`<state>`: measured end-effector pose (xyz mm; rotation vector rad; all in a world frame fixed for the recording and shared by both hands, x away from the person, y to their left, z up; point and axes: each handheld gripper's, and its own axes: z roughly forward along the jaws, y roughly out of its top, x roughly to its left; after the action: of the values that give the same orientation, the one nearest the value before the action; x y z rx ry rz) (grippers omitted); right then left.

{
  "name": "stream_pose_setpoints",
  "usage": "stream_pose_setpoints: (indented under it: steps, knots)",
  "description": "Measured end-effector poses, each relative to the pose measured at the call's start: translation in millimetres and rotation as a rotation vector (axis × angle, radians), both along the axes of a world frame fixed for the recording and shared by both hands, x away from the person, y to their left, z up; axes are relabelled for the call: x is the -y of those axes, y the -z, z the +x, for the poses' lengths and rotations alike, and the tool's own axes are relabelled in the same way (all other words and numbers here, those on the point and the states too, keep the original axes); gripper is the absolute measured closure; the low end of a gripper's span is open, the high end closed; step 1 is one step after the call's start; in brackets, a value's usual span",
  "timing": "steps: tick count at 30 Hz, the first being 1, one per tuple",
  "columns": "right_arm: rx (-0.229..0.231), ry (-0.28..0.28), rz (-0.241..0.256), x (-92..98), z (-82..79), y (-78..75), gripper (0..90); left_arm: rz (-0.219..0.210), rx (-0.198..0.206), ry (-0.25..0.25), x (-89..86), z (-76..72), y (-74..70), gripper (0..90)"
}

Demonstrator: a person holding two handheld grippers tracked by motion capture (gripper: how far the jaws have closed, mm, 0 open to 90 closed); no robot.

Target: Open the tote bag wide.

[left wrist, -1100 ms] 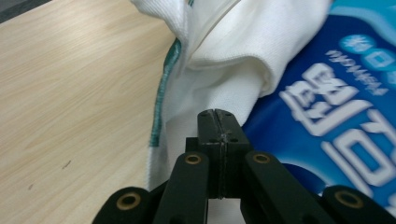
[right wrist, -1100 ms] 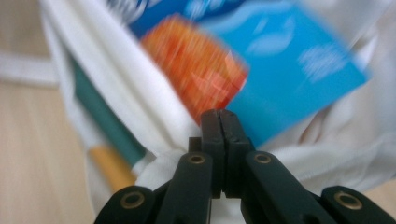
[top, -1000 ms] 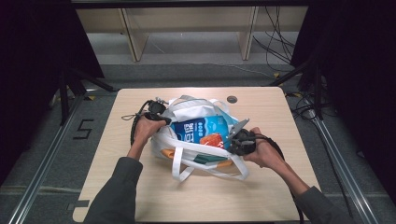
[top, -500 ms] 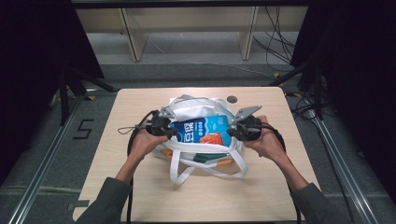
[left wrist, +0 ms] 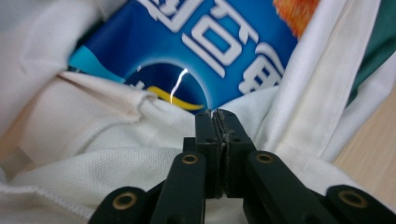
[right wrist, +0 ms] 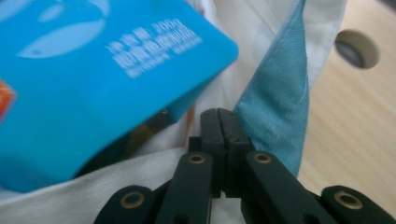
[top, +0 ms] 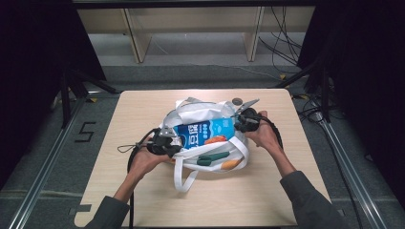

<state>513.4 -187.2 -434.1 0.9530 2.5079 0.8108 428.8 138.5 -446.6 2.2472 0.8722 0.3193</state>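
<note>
A white cloth bag [top: 200,113] lies in the middle of the wooden table [top: 138,109], its mouth held wide. A blue snack packet [top: 205,132] sticks out of it, above a dark green item [top: 212,157] and an orange one [top: 231,163]. My left gripper [top: 166,141] is shut on the bag's near-left rim; in the left gripper view its jaws [left wrist: 215,114] pinch white fabric [left wrist: 93,140] just below the blue packet [left wrist: 210,51]. My right gripper [top: 242,119] is shut on the far-right rim; its jaws [right wrist: 218,112] meet beside a teal fabric fold [right wrist: 275,116] and the packet [right wrist: 93,84].
A loose white handle strap [top: 184,177] trails from the bag toward the near edge. A round hole [top: 236,100] sits in the table just behind the bag, also the hole [right wrist: 357,49] in the right gripper view. Shelving and cables stand on the floor beyond the table.
The left gripper has come nearer to the person and the right gripper has gone farther away and slightly left. The bag has turned between them, both still gripping its rim.
</note>
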Motion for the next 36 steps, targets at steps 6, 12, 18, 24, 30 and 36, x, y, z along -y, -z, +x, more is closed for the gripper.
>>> stream_pose_setpoints:
  steps: [6, 12, 18, 24, 30, 36]
  knots:
    - [0.078, -0.035, 0.085, -4.0, -15.4, -30.1, 90.0, -0.064, 0.037, -0.008, -0.5, -1.7, -16.1, 85.2]
    - [0.093, -0.13, 0.081, -27.6, -23.0, -36.3, 90.0, -0.092, 0.063, 0.015, 6.3, -6.2, -29.5, 84.4]
    - [0.078, -0.183, 0.055, -34.7, -38.8, -34.4, 90.0, -0.123, 0.069, 0.025, -0.8, -12.5, -34.7, 84.1]
    - [-0.025, -0.226, 0.048, -39.5, -56.7, -19.6, 90.0, -0.138, 0.034, 0.029, 6.7, -13.9, -25.5, 84.1]
    - [-0.11, -0.316, -0.067, -38.9, -83.6, 3.1, 90.0, -0.135, 0.01, 0.058, 15.9, -15.5, -18.6, 83.9]
    - [-0.053, -0.293, -0.019, -37.3, -81.6, -7.5, 90.0, -0.083, -0.026, 0.07, 17.9, -19.2, -10.1, 84.3]
